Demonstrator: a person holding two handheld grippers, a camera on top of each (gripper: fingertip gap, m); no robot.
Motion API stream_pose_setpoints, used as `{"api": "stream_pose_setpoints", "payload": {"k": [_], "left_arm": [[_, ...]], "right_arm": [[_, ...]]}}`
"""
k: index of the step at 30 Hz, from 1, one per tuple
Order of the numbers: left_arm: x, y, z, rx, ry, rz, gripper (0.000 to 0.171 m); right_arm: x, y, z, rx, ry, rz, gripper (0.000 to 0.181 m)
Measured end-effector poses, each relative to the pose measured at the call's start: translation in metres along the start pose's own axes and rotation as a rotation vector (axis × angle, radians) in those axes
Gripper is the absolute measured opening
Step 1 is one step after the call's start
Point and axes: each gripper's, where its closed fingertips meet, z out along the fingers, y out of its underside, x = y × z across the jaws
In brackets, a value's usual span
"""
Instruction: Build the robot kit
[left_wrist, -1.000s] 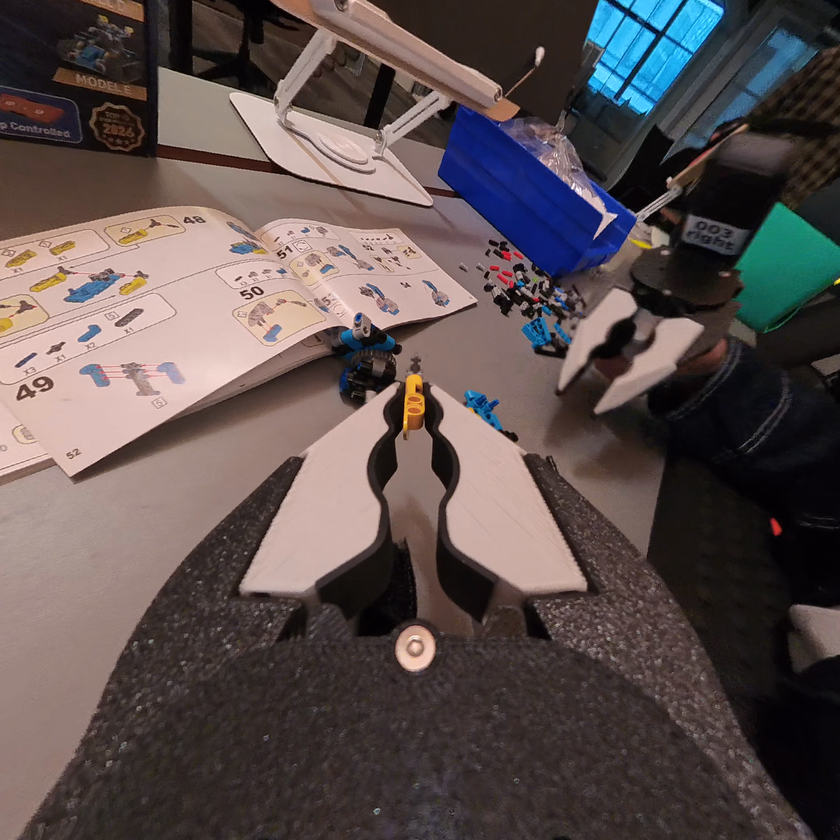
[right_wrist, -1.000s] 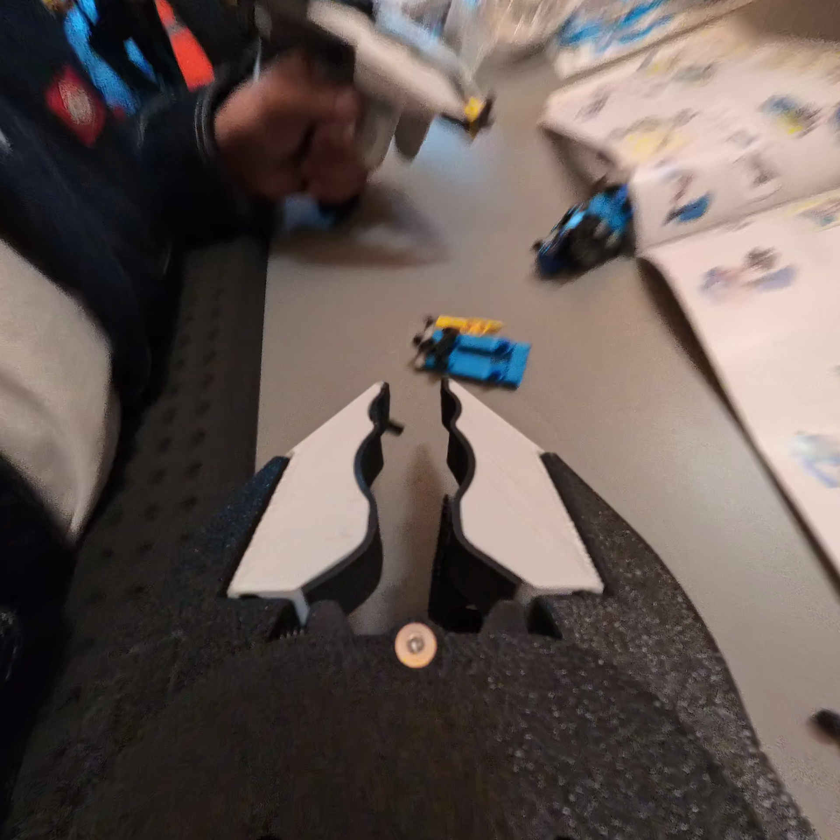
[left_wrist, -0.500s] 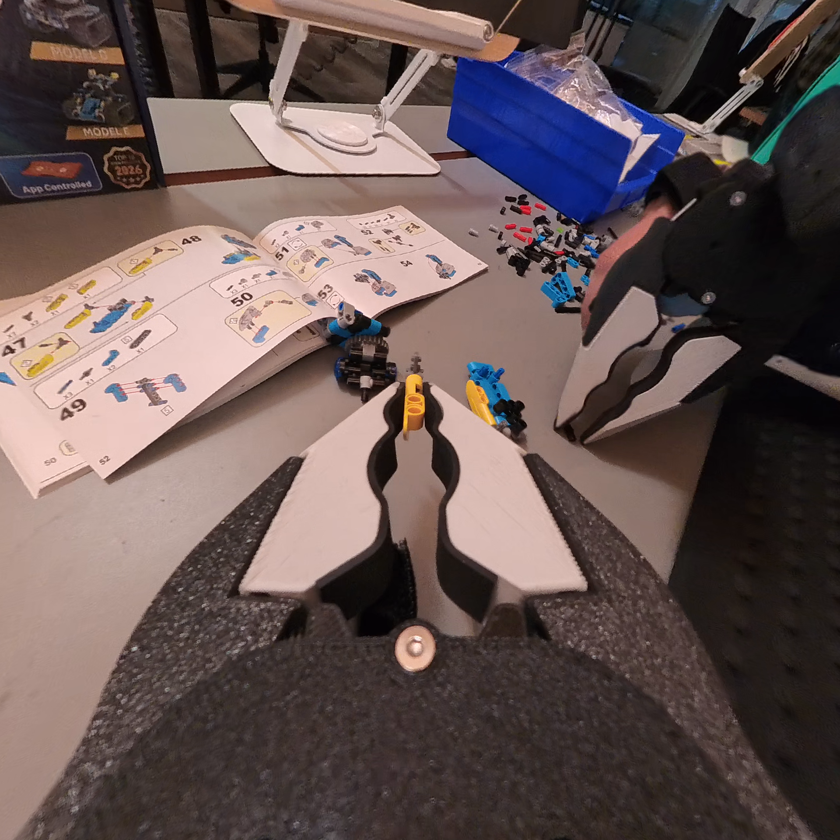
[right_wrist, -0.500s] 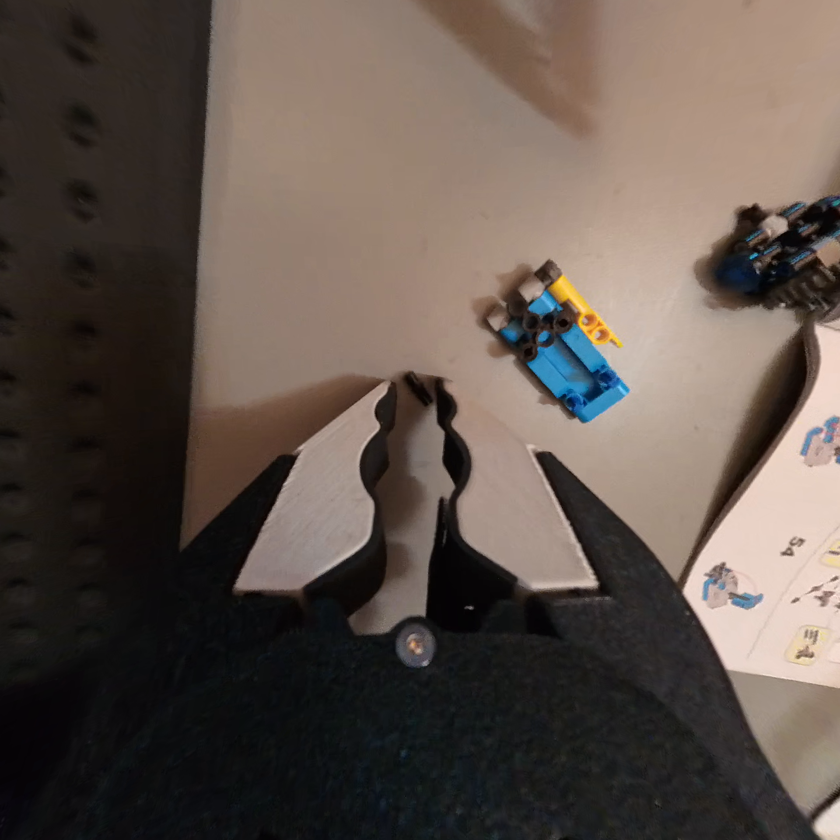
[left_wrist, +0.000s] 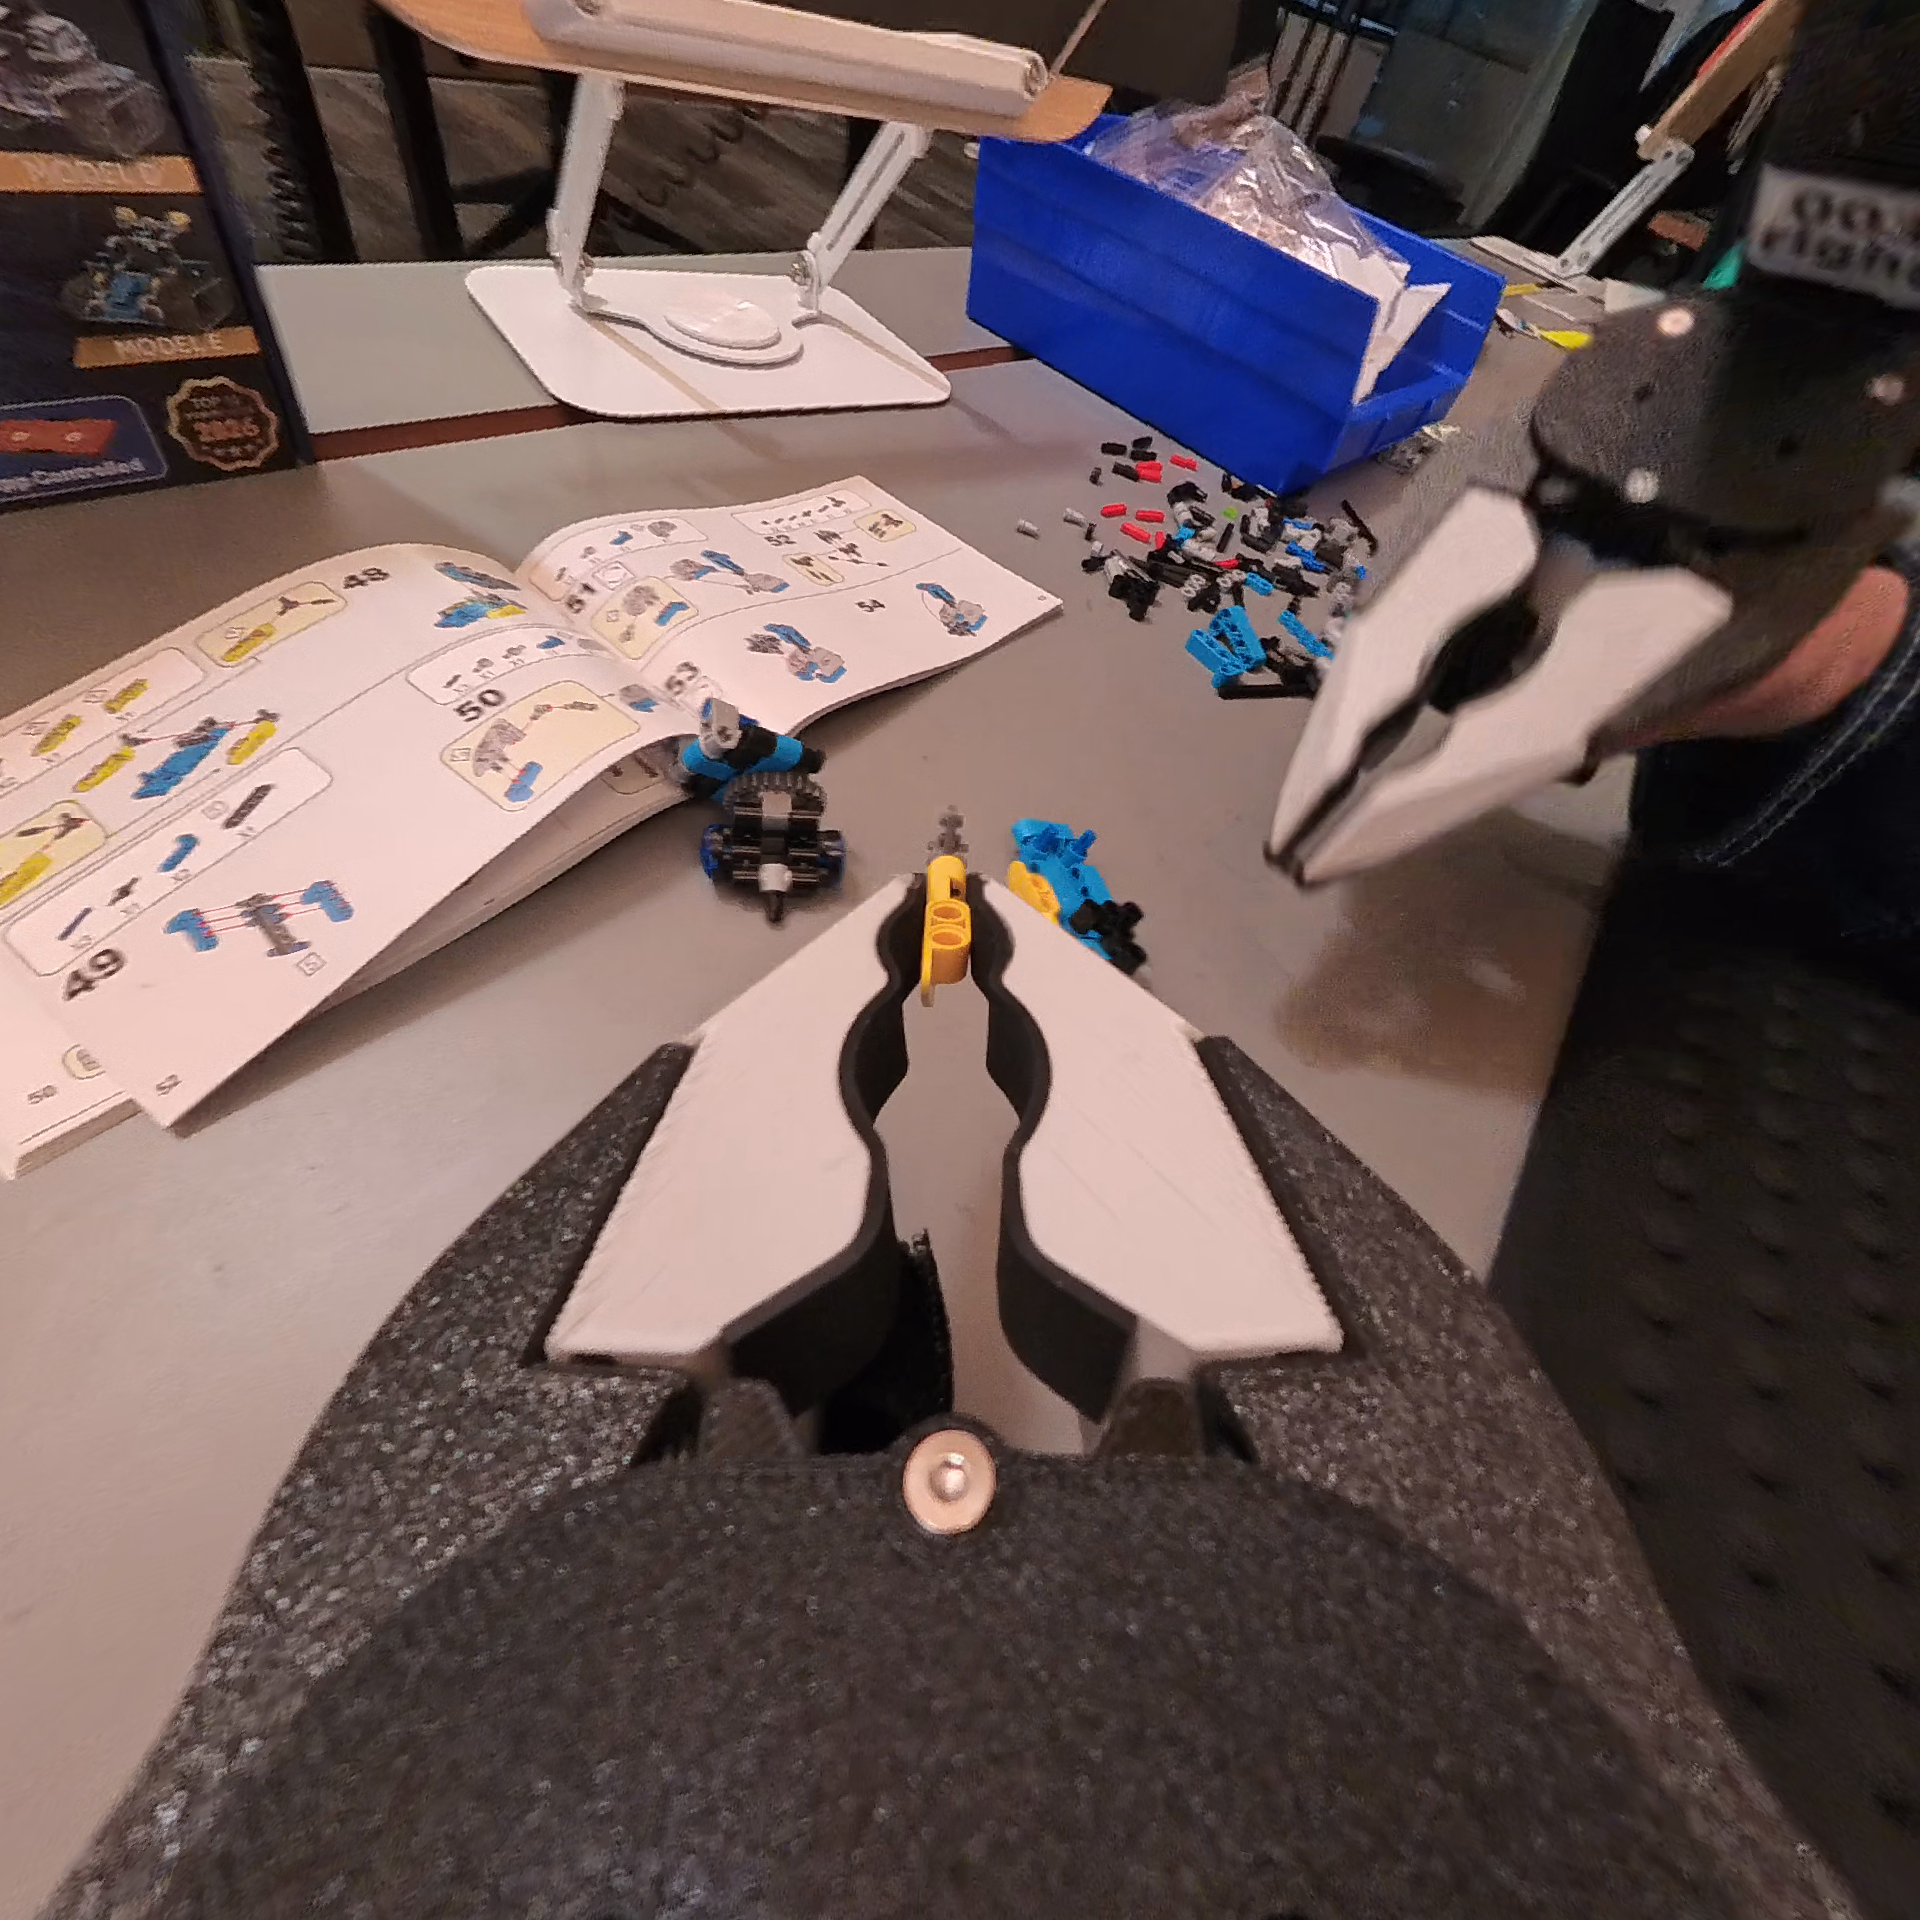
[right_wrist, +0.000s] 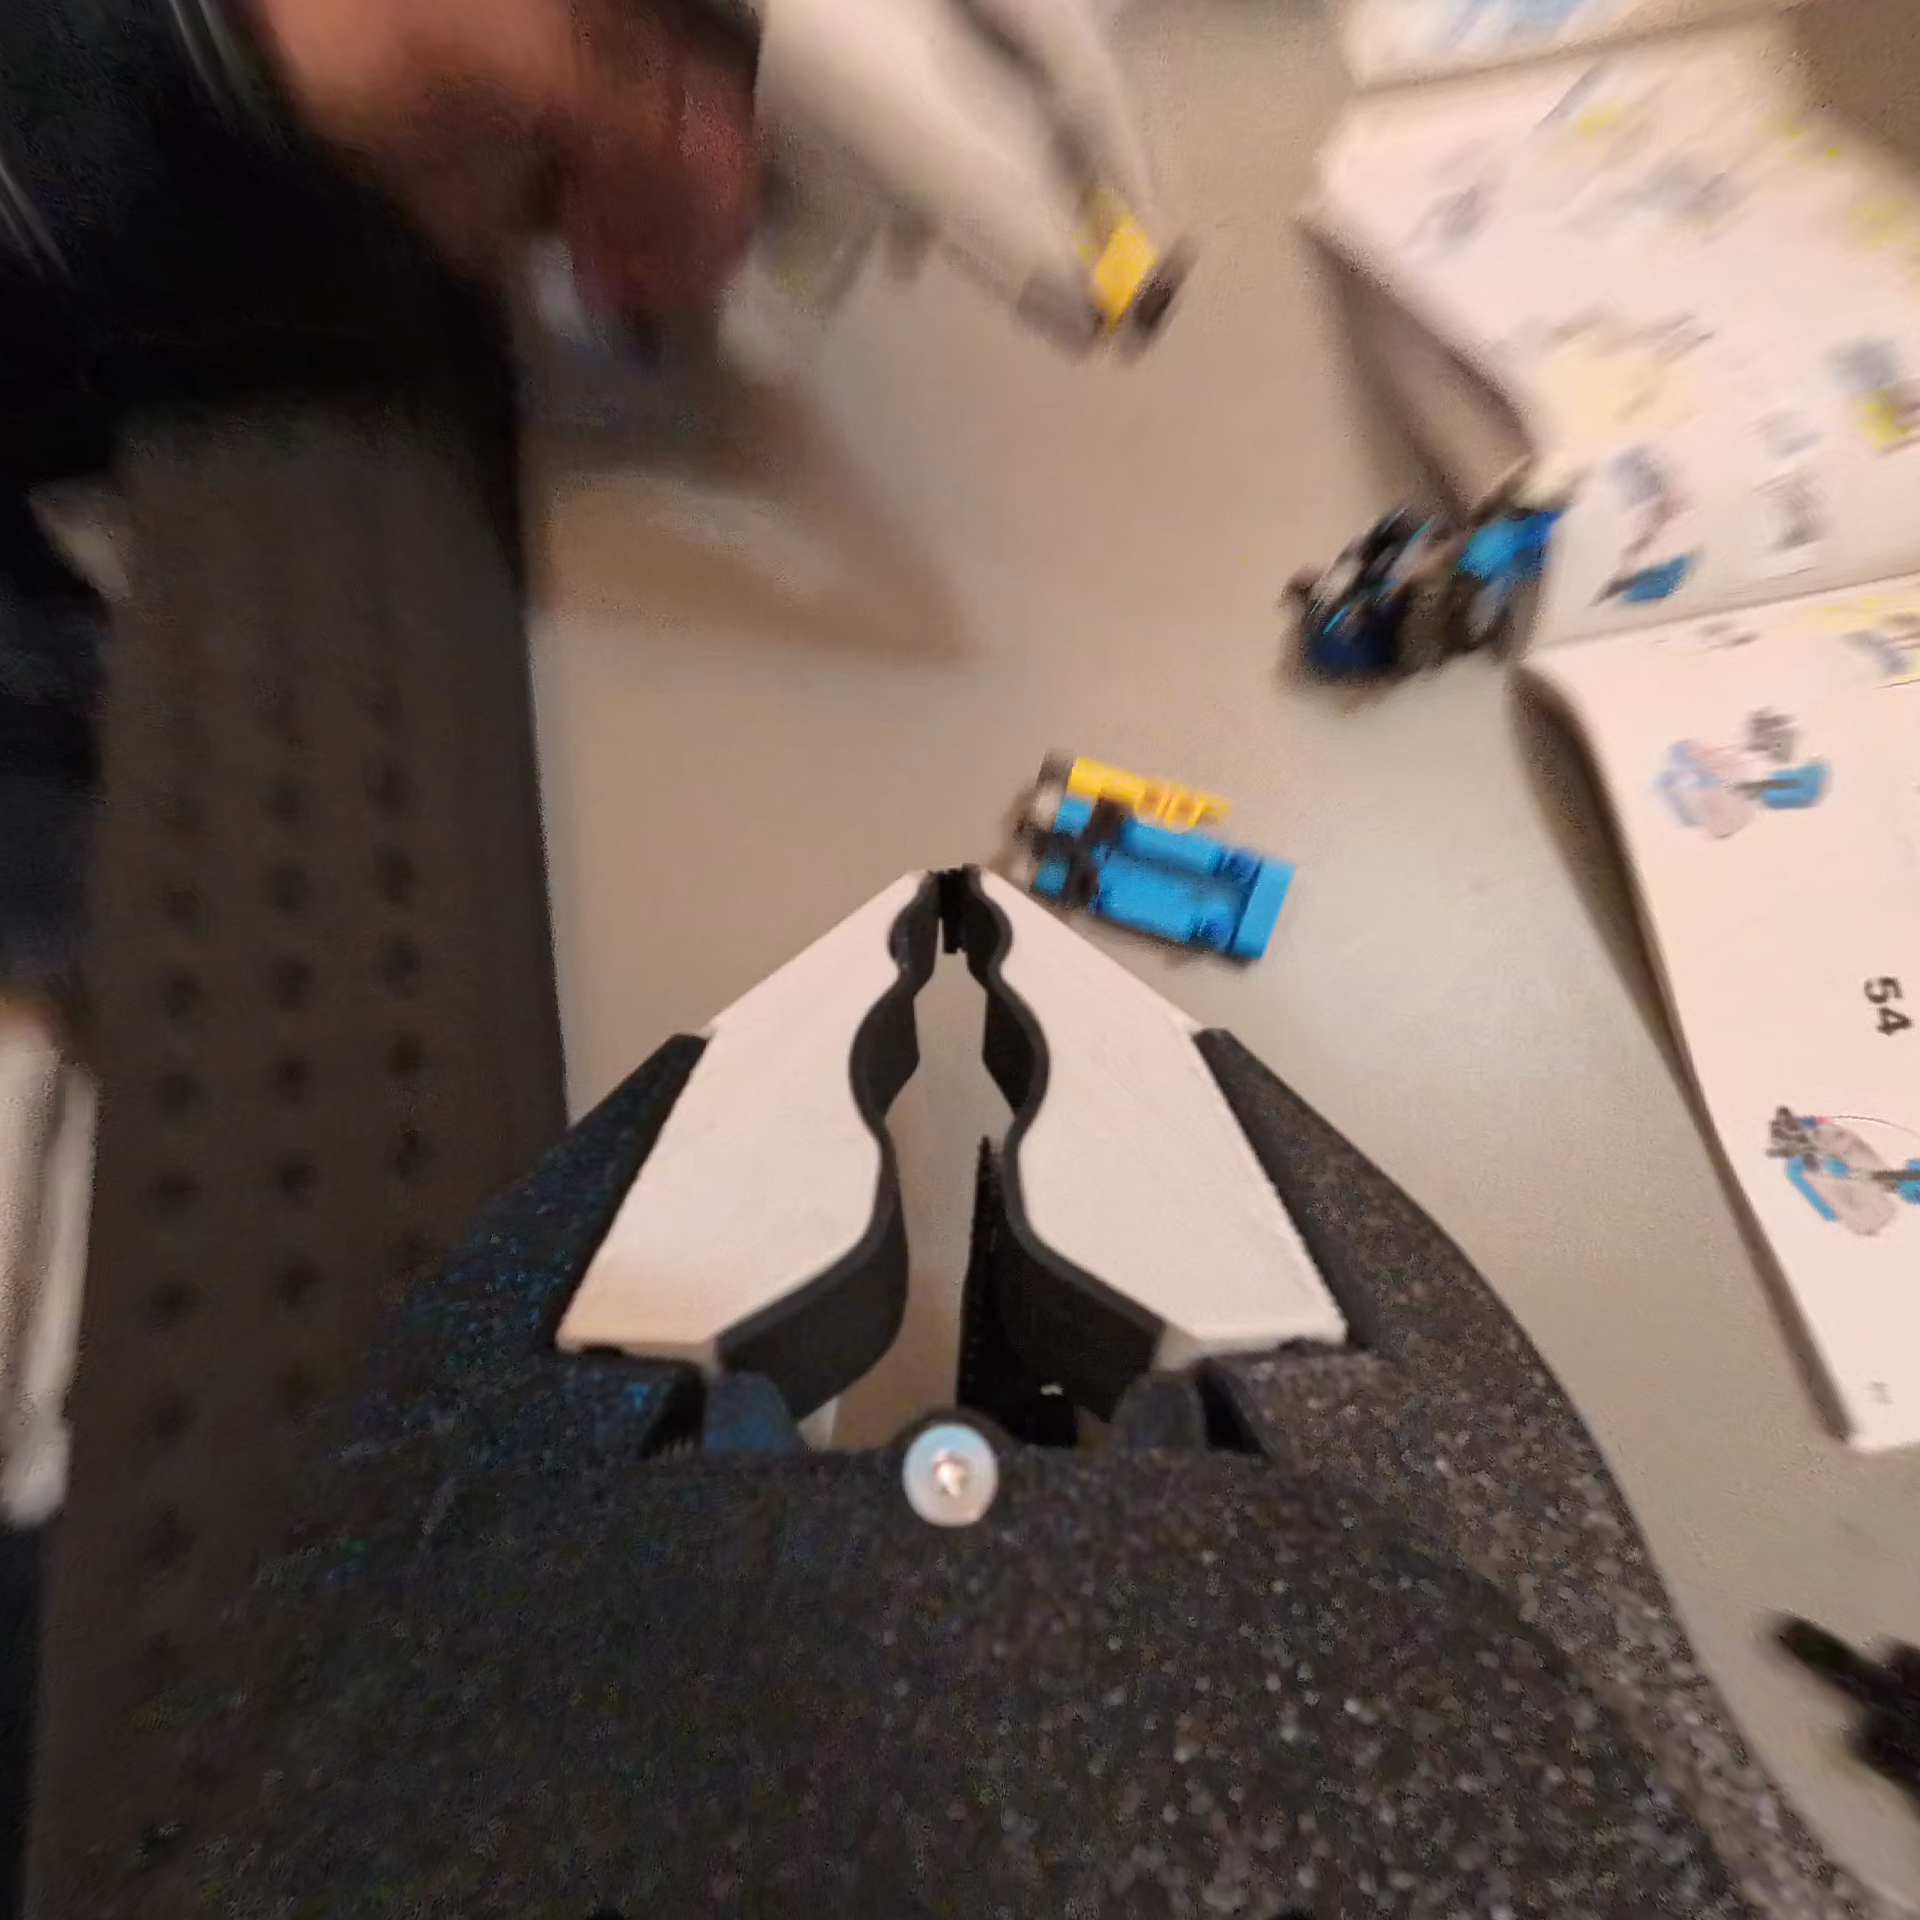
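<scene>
The right wrist view is smeared by motion: the far hand and the left tongs are only blurs. A small black piece in the right tongs is too small to identify. The instruction booklet and dark box are cut off at the left edge. The blue bin hides all but the top of its crumpled clear bags

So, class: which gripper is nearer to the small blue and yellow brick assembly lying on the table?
Left, narrowly. The left gripper, shut on a yellow beam, sits right beside the blue and yellow brick assembly. The right gripper, pinching a tiny black pin, hangs slightly farther off.
</scene>
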Motion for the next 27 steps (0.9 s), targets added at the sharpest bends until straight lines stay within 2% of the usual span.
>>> {"api": "stream_pose_setpoints", "payload": {"k": [3,5,7,9,12,15,17,24,27], "left_arm": [[0.021,-0.003,0.004,0.010,0.092,-0.015,0.008],[0.026,-0.004,0.005,0.016,0.121,-0.048,0.008],[0.024,0.001,0.006,-0.004,0.119,-0.064,0.008],[0.022,0.006,0.009,-0.029,0.125,-0.087,0.007],[0.036,0.004,0.012,-0.031,0.193,-0.076,0.007],[0.045,-0.004,0.012,0.001,0.245,-0.092,0.007],[0.044,-0.009,0.010,0.029,0.263,-0.120,0.007],[0.045,-0.017,0.004,0.072,0.291,-0.136,0.007],[0.036,-0.015,0.004,0.068,0.242,-0.139,0.007]], "right_arm": [[0.005,-0.056,-0.027,0.469,-0.090,0.262,0.004],[0.018,-0.066,-0.031,0.618,-0.110,0.359,0.004],[0.036,-0.056,-0.023,0.612,-0.059,0.402,0.004],[0.047,-0.042,-0.009,0.511,-0.024,0.435,0.004],[0.036,-0.063,-0.006,0.593,-0.144,0.506,0.004],[0.024,-0.089,0.000,0.666,-0.185,0.498,0.004],[0.024,-0.106,-0.012,0.779,-0.189,0.511,0.003],[0.018,-0.098,0.004,0.690,-0.166,0.486,0.004],[0.019,-0.097,-0.001,0.704,-0.160,0.484,0.004]]}}
